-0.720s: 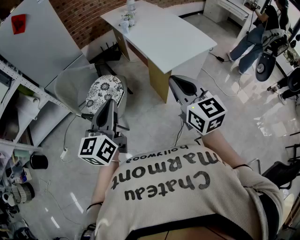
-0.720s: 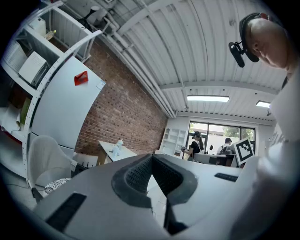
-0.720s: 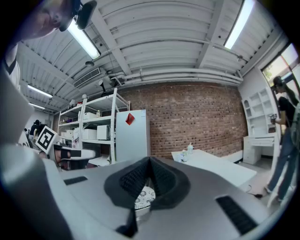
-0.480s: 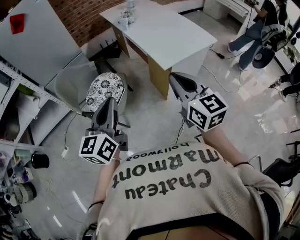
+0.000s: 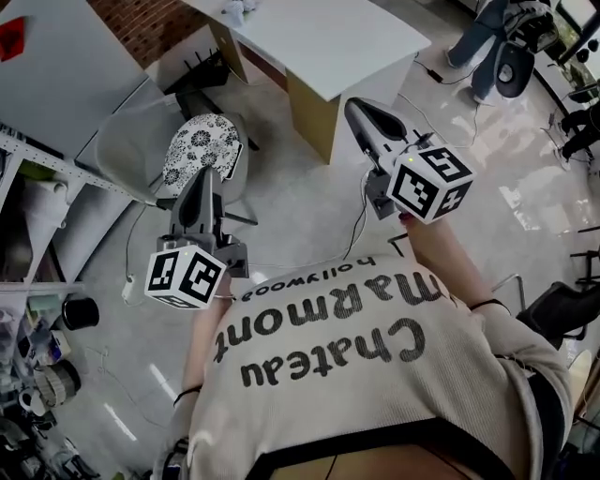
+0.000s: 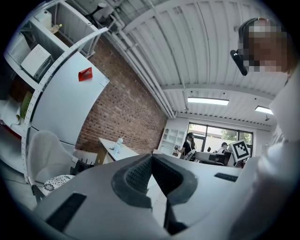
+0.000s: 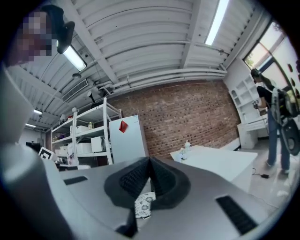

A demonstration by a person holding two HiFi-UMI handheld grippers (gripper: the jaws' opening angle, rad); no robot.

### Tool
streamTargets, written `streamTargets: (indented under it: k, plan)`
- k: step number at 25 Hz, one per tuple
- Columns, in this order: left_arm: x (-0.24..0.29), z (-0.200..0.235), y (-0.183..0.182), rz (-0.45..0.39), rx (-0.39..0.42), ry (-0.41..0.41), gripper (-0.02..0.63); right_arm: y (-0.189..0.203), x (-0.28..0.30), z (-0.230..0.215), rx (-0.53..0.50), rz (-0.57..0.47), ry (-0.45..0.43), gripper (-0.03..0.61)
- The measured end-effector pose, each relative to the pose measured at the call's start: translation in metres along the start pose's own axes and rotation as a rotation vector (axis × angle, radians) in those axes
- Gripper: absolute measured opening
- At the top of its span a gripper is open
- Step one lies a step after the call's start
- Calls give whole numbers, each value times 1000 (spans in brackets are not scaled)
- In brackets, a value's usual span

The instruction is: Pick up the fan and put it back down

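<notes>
Closest to me is my pale sweater (image 5: 375, 375) with its dark lettering, and my two arms reach out from it over the glossy floor (image 5: 300, 216). My left claw (image 6: 151, 160) is pinched shut: its ribbed pads meet at the tip with nothing between them. Its marker cube (image 5: 185, 277) sits just ahead of my chest. My right claw (image 7: 150, 164) is closed tight as well and just as empty. Its own cube (image 5: 429, 183) rides a little further out than the left one. Both claws point level into the room, well apart from each other.

Beyond the left claw stands a white shell chair (image 5: 131, 164) with a flower-patterned cushion (image 5: 192, 150). Left of it is a metal shelving rack (image 5: 37, 159) loaded with odds and ends. Past the chair is a white table (image 5: 319, 37) on a wooden leg, and behind it a brick wall (image 5: 141, 19) with a tall white cabinet (image 5: 56, 84) against it.

Farthest off, at the right, a person in jeans (image 5: 473, 37) stands by a dark round-headed thing that I take for the fan (image 5: 511, 67), though I cannot be sure. It is far from both claws.
</notes>
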State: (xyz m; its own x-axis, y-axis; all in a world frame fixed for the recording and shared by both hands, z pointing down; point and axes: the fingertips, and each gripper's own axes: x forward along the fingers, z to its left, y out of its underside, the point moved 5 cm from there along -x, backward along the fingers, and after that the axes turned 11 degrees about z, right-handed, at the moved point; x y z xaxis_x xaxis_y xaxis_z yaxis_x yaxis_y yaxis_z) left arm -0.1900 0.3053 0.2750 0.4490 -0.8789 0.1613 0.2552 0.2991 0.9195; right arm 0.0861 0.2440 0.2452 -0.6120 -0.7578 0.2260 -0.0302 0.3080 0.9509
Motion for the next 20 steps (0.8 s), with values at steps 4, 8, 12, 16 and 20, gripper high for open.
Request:
streamTargets:
  k: [4,8,12,16,20]
  plan:
    - [-3,14,4,27,-14,20,0,16,7,10,18,15,32,3]
    - [-8,22,5,29,-11,43,0,25,10,12,84,21,31,3]
    - [-10,38,8,31,-33,44,0,31,25,19,130,40,-1,3]
    - [0,45,5,52,-53,50,0,23,40,23,95,52,-8,3]
    - [18,50,3,55,-48,55,0,21,58,17,63,69,-26,3]
